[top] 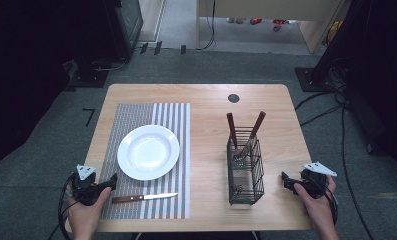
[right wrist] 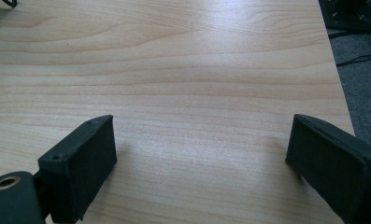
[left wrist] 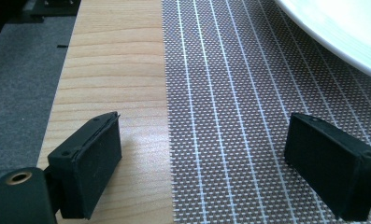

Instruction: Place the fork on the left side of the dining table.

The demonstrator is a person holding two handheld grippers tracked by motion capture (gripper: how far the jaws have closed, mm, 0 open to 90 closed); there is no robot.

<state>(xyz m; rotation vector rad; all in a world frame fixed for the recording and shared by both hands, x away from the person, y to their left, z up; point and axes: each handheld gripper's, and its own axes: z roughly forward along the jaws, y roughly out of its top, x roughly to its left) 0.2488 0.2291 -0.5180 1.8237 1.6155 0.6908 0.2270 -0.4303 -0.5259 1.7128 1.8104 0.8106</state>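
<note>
Knife (top: 144,197) flat on the placemat, nearest thing to the left gripper (top: 109,182).

Wooden brown handle, silver blade; lies level across the mat's near edge, handle end pointing to 9 o'clock, blade tip to 3 o'clock. Sits at 6 o'clock of the plate (top: 148,151), apart from it. Handle end is just beside the left gripper at its 4 o'clock, not touching; that gripper's jaws stand wide apart, nothing between them.

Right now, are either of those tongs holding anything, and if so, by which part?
Nothing is held. The left tongs stand open over the placemat's edge, the right tongs open over bare table.
</note>
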